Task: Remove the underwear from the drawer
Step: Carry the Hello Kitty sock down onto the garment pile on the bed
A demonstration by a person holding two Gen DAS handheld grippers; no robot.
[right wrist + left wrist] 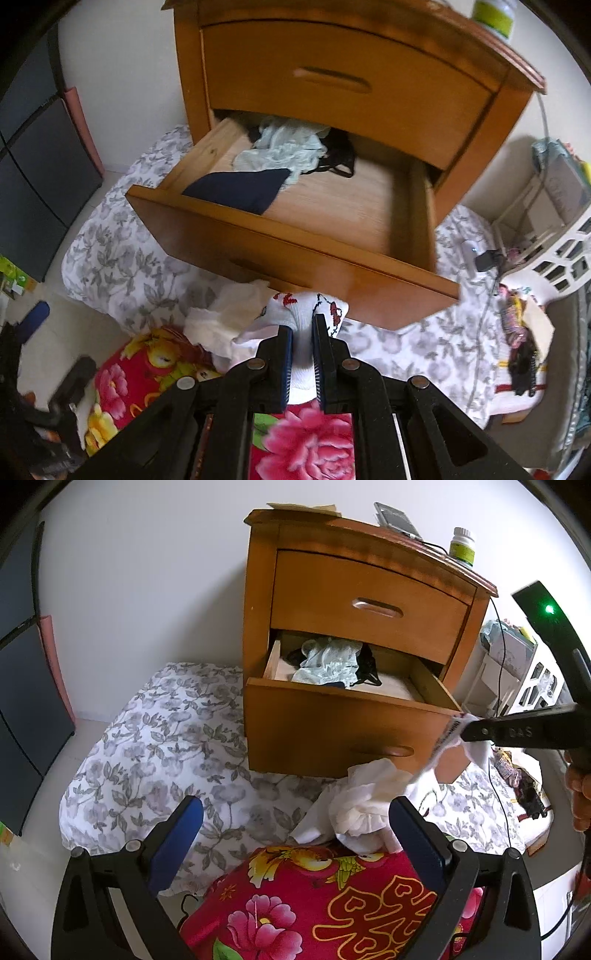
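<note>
The lower drawer (343, 723) (295, 251) of a wooden nightstand (369, 590) stands pulled open. Inside lie a pale blue garment (328, 661) (284, 147), a black one (340, 155) and a folded navy piece (240, 188). My right gripper (303, 328) (463, 731) is shut on white underwear with a red pattern (306, 306) (447, 738), held in front of the drawer face. Crumpled white garments (358, 805) (229, 314) lie below on a red floral cushion (314, 897). My left gripper (299, 823) hangs open above that pile, holding nothing.
A grey floral quilt (155, 746) covers the floor around the nightstand. On top stand a white pill bottle (461, 546) and a phone (395, 518) with a cable. A white lattice basket (561, 258) is at right, dark panels (22, 686) at left.
</note>
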